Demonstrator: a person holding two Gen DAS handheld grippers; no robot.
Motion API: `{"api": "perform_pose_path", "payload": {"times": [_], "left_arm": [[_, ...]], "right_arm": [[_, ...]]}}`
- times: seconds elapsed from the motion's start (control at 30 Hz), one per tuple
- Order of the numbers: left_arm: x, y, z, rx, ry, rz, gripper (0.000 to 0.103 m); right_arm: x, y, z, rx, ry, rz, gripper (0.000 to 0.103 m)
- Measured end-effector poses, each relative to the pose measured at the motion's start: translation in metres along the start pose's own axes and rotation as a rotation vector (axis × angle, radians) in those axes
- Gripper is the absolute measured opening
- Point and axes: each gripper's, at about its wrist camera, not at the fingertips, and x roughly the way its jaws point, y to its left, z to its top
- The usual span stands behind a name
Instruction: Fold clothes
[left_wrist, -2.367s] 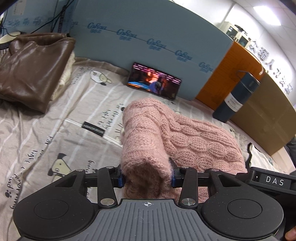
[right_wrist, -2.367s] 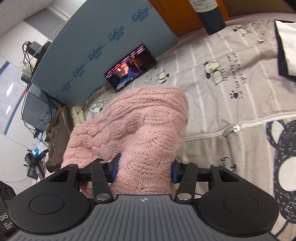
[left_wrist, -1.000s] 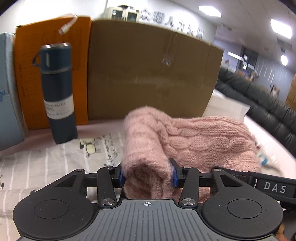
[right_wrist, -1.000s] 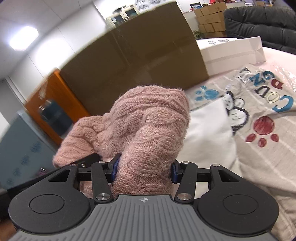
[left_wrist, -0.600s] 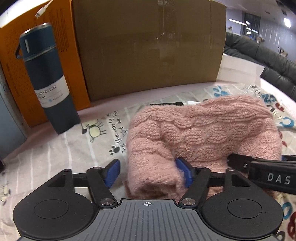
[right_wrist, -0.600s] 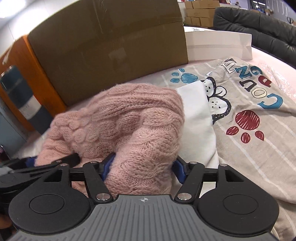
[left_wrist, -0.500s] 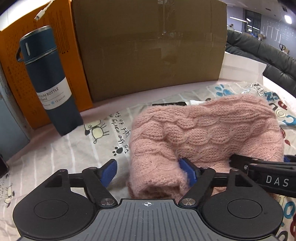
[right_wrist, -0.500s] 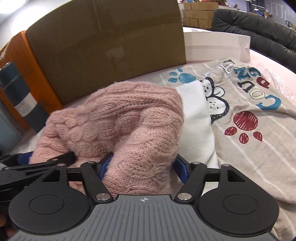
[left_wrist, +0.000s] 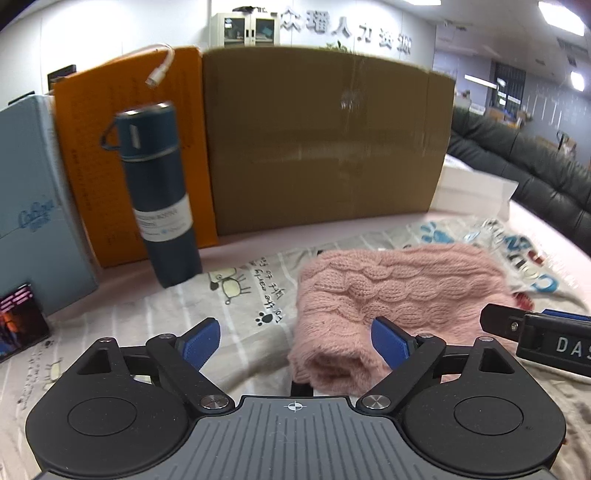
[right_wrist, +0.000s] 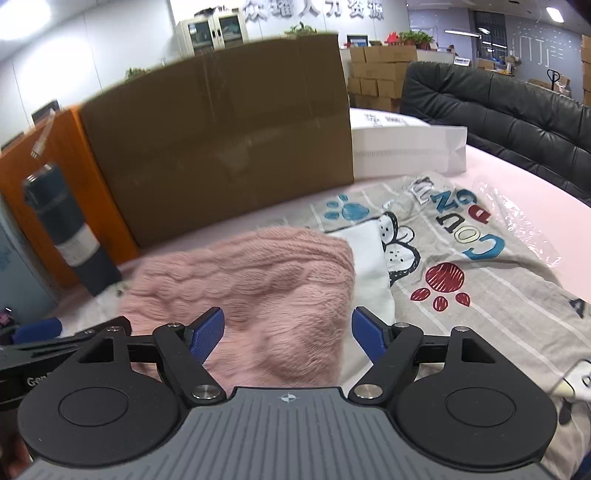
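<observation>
The folded pink cable-knit sweater (left_wrist: 399, 295) lies right of center in the left wrist view, on a grey printed sheet (left_wrist: 236, 314). The left gripper (left_wrist: 295, 341) is spread wide, its right blue pad against the sweater's rolled near edge, the left pad clear of it. In the right wrist view the right gripper (right_wrist: 287, 330) is also wide apart, the sweater (right_wrist: 251, 280) lying between and beyond its pads, partly over a white garment (right_wrist: 369, 266). A navy thermos (left_wrist: 157, 192) stands upper left, beside an orange panel (left_wrist: 96, 147) and a cardboard box (left_wrist: 325, 140).
</observation>
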Motion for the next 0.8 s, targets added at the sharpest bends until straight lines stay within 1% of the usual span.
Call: {"api": "perform_pose_path", "payload": {"times": [0.1,0.17,0.37,0.5,0.6,0.7,0.77,0.8], "left_arm": [[-0.023,0.01,-0.002,-0.027,-0.028,-0.021,0.092],[-0.04,0.018,-0.003,-0.041,-0.05,-0.039,0.095],[-0.097,0.042,-0.009,-0.09,-0.127,-0.088,0.099],[-0.134,0.056,-0.014,-0.108,-0.153,-0.098,0.101],[-0.161,0.066,-0.022,-0.138,-0.148,-0.089,0.103],[-0.185,0.075,-0.033,-0.125,-0.183,-0.068,0.103],[-0.197,0.081,-0.042,-0.117,-0.198,-0.028,0.103],[-0.202,0.085,-0.046,-0.133,-0.196,-0.004,0.103]], "right_arm": [[-0.03,0.012,-0.001,0.004,-0.037,0.001,0.081],[-0.051,0.02,-0.002,0.006,-0.065,0.006,0.083],[-0.113,0.049,-0.011,-0.007,-0.138,0.005,0.091],[-0.15,0.065,-0.021,-0.006,-0.184,0.006,0.102],[-0.175,0.076,-0.03,0.001,-0.215,0.007,0.103],[-0.192,0.082,-0.043,0.003,-0.218,0.016,0.103],[-0.2,0.084,-0.053,-0.003,-0.212,0.018,0.103],[-0.203,0.085,-0.058,-0.006,-0.209,0.019,0.103]]}}
